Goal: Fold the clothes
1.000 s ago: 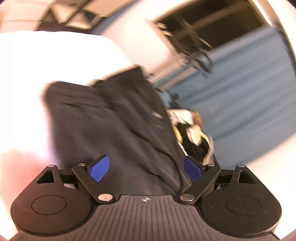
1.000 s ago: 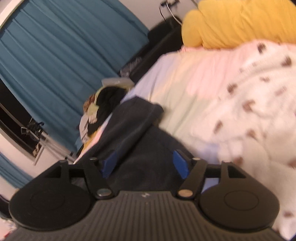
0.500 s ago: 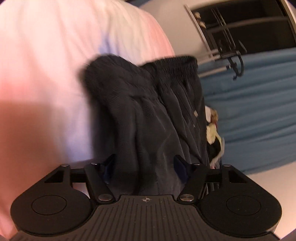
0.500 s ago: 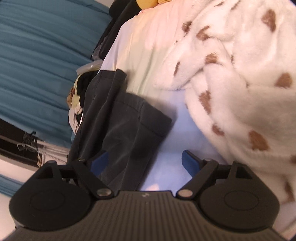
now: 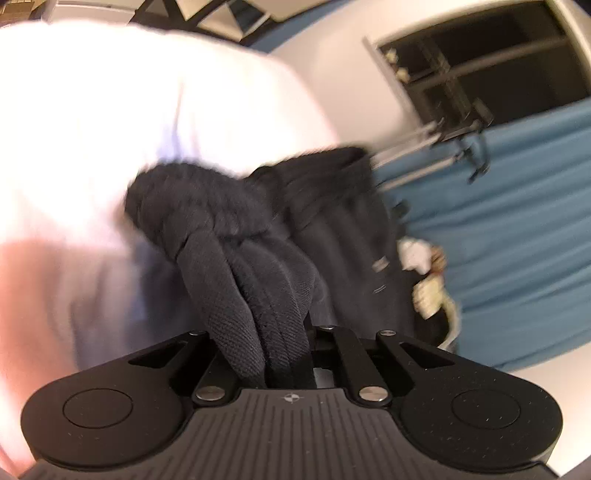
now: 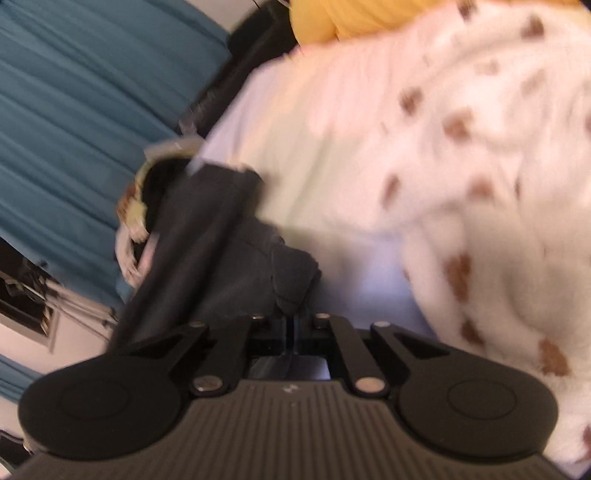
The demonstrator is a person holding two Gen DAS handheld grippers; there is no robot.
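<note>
Right gripper pinches dark shorts — spotted blanket beside.

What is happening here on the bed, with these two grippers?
A person is folding dark shorts on the bed, with a gripper in each hand. The left gripper is shut on a bunched fold of the fabric. The right gripper is shut on another edge of it. A spotted blanket lies beside them.

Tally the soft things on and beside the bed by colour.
Dark grey: 1, the shorts
White with brown spots: 1, the fleece blanket
Yellow: 1, a bundle of cloth
Blue: 1, the curtain
Total: 4
</note>
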